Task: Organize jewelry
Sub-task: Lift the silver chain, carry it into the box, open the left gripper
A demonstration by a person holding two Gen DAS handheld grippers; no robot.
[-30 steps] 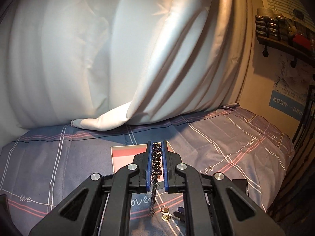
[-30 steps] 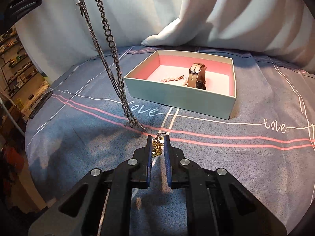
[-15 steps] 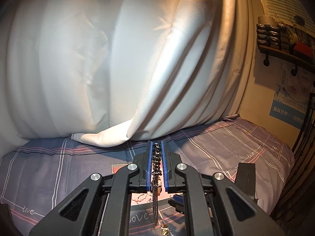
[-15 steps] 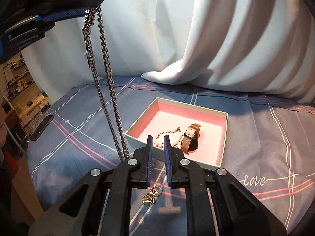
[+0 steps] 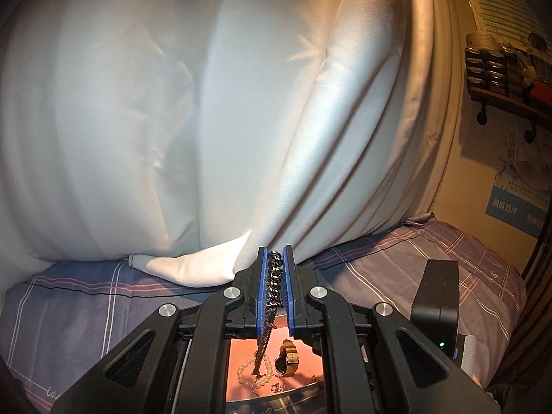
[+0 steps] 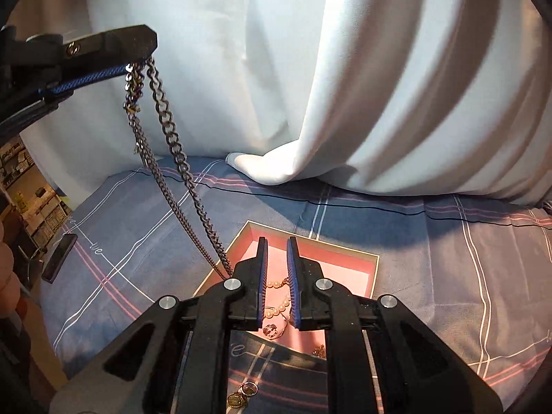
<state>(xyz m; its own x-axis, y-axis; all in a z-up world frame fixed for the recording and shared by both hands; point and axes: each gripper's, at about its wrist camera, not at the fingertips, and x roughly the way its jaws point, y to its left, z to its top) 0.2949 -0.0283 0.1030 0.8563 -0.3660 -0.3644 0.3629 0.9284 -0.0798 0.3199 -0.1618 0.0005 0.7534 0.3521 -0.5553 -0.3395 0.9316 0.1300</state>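
1. Dark metal chain [image 5: 274,283], thick curb links, sits clamped between the blue pads of our left gripper [image 5: 275,258].
2. From there we see the chain hanging doubled, its lower end dangling over the pink-lined box [image 6: 374,269].
3. Our right gripper [image 6: 277,252] holds nothing, jaws slightly apart, above the box.
4. Inside the box lie a pearl bracelet [image 5: 249,376] and a brown-strapped watch [image 5: 289,362].
5. Just in front of the box, on the plaid sheet [image 6: 431,276], rest small gold earrings [image 6: 241,393].
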